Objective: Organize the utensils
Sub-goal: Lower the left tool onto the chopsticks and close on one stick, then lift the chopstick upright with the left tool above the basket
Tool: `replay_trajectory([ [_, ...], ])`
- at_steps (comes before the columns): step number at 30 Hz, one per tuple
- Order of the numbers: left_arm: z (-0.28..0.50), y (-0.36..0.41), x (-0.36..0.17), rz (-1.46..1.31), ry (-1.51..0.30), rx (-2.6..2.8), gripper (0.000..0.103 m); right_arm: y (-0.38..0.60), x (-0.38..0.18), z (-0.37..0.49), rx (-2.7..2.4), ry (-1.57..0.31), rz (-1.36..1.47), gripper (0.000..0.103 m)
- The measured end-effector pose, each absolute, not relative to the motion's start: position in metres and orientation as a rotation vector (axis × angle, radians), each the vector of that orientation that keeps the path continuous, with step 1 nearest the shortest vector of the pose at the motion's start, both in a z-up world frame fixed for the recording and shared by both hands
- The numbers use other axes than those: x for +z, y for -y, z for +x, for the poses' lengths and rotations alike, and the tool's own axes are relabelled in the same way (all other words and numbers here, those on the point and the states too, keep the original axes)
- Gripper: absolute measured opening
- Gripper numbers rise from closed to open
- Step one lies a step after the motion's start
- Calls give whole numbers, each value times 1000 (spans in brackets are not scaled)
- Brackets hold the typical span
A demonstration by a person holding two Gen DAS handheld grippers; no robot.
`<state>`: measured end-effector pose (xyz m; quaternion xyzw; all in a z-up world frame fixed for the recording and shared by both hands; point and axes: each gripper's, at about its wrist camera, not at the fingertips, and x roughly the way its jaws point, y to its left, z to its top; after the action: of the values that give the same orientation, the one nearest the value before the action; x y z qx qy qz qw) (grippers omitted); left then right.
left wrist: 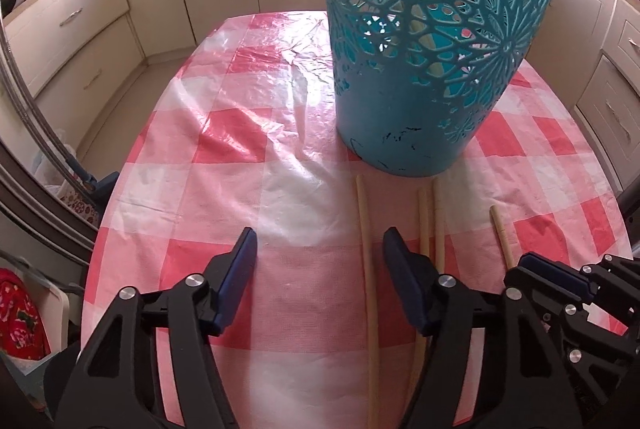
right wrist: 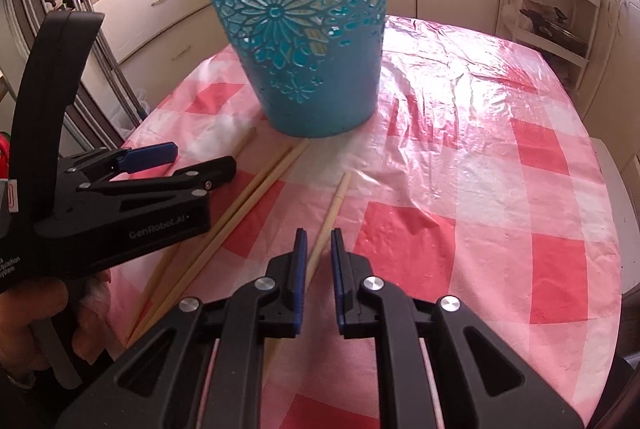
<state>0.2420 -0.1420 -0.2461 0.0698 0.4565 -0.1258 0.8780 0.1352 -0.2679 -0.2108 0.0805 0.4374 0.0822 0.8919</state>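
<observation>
Lying on the pink-checked tablecloth (left wrist: 280, 165) just in front of the upright teal cut-out holder (left wrist: 436, 41) are four wooden chopsticks. The left gripper (left wrist: 320, 249) hangs over the leftmost chopstick (left wrist: 366, 253), jaws parted around it, pads clear of the wood. The right gripper (right wrist: 319, 245) has its jaws nearly clenched around the rightmost chopstick (right wrist: 334, 207); whether the pads touch it is unclear.

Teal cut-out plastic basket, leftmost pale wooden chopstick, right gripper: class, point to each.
Teal cut-out plastic basket (left wrist: 400, 145), left wrist view, lower wall.
Leftmost pale wooden chopstick (left wrist: 366, 249), left wrist view, mid-shaft.
Right gripper (right wrist: 319, 269), right wrist view, between fingertips.
</observation>
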Motion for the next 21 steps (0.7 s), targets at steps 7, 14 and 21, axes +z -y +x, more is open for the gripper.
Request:
replay_trajectory([
  [7,242,154,-246,152,-952,-305,22,266,-211,135,175,-902,148,13],
  [14,243,157,-247,161,-954,-317,7,270,-212,136,164,-888,170,13],
  [21,235,158,-248,187,-927,-319,6,267,-214,133,163,-862,143,13],
])
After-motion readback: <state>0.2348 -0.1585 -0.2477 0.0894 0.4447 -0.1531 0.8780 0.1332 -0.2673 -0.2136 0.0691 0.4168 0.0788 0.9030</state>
